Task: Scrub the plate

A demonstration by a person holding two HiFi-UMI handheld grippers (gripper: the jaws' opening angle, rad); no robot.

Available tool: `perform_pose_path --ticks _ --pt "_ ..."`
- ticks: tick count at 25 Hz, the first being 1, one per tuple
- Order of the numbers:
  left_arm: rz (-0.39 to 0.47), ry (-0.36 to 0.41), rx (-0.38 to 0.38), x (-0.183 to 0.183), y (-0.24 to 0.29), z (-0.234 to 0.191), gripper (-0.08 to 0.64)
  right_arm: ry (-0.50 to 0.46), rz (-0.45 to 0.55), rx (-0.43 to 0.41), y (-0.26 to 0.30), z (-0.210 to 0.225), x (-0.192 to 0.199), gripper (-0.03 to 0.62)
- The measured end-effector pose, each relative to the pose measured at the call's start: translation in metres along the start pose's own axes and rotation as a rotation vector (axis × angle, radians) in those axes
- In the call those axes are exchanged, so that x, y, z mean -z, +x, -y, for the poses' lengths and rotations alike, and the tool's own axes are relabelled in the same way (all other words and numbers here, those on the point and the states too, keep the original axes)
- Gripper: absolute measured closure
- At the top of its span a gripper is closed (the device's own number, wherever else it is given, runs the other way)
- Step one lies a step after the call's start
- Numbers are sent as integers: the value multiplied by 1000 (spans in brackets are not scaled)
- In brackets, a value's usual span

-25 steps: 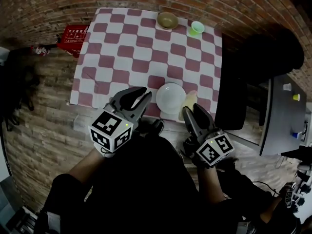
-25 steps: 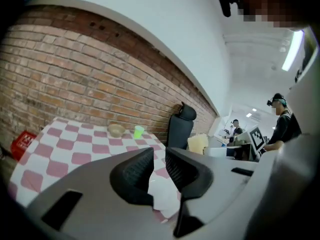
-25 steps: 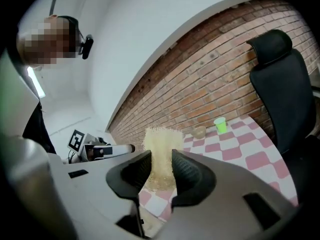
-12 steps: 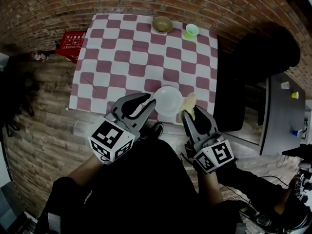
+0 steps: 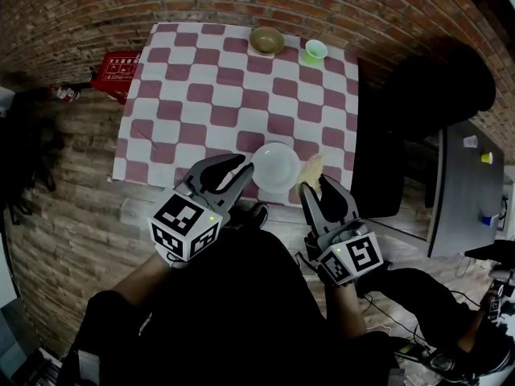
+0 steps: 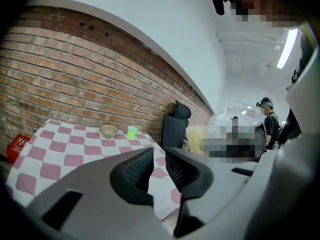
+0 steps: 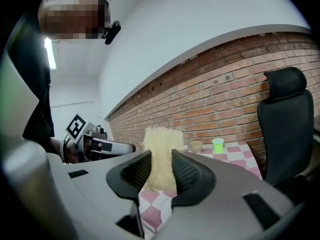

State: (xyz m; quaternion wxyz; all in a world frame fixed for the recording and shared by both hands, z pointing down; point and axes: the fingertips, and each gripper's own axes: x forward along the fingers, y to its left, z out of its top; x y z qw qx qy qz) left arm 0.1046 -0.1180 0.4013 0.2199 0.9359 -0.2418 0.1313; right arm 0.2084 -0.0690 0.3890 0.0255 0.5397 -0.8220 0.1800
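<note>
The tablecloth (image 5: 209, 79) is checked red and white. The plate (image 5: 276, 167) is white, the scrubber (image 5: 312, 168) pale yellow, the far bowl (image 5: 266, 39) tan, the cup (image 5: 315, 50) bright green, and the wall (image 6: 75, 84) red-brown brick.

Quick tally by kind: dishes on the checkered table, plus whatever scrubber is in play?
White round plate: 1
Tan bowl: 1
Green plastic cup: 1
Yellow fibrous scrub pad, held in the right claw: 1
Total: 4
</note>
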Motion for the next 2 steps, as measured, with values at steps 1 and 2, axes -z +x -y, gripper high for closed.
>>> perform_pose_path --ticks 1,2 --pt "-6 -2 -3 2 1 -1 477 -1 -5 1 1 1 2 455" --pt "-11 -4 -7 3 2 -2 477 -1 -10 1 1 1 3 456"
